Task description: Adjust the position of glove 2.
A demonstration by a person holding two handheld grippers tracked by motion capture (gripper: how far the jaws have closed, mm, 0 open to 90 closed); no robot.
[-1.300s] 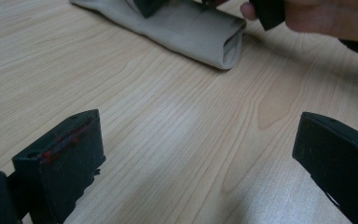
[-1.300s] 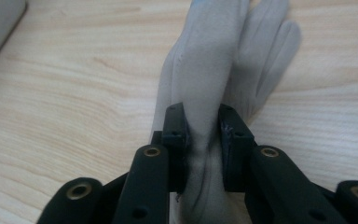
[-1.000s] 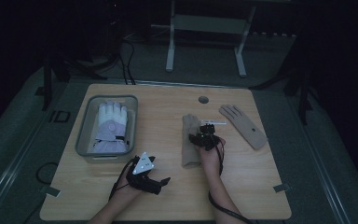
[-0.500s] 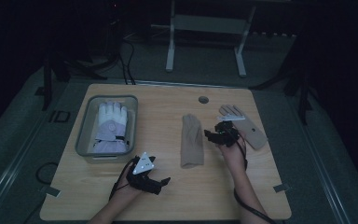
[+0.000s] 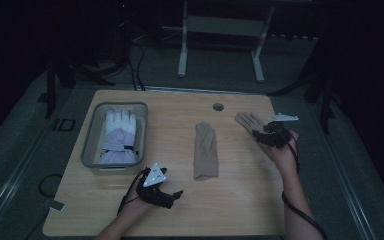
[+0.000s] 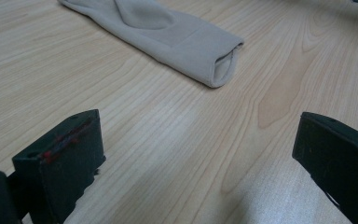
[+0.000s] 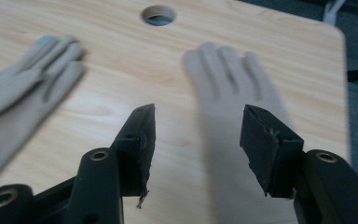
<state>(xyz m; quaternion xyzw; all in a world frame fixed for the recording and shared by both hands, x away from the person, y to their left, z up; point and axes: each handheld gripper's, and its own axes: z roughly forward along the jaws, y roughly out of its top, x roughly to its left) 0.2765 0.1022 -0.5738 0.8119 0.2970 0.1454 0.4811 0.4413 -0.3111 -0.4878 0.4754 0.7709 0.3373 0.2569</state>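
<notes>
High view: right claw (image 5: 274, 134) above the right-hand tan glove (image 5: 247, 121), whose fingers show just beyond it.
Right gripper view: jaws apart, having just opened, nothing clamped; glove (image 7: 233, 88) lies flat beneath and ahead, fingers pointing away; second glove (image 7: 23, 88) off to the left.

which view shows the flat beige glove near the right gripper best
The right gripper view: the flat beige fabric glove lies straight ahead, fingers spread, though blurred. The high view shows its fingers small, with the right gripper over its cuff end. The left gripper view shows the other beige glove, folded.
</notes>
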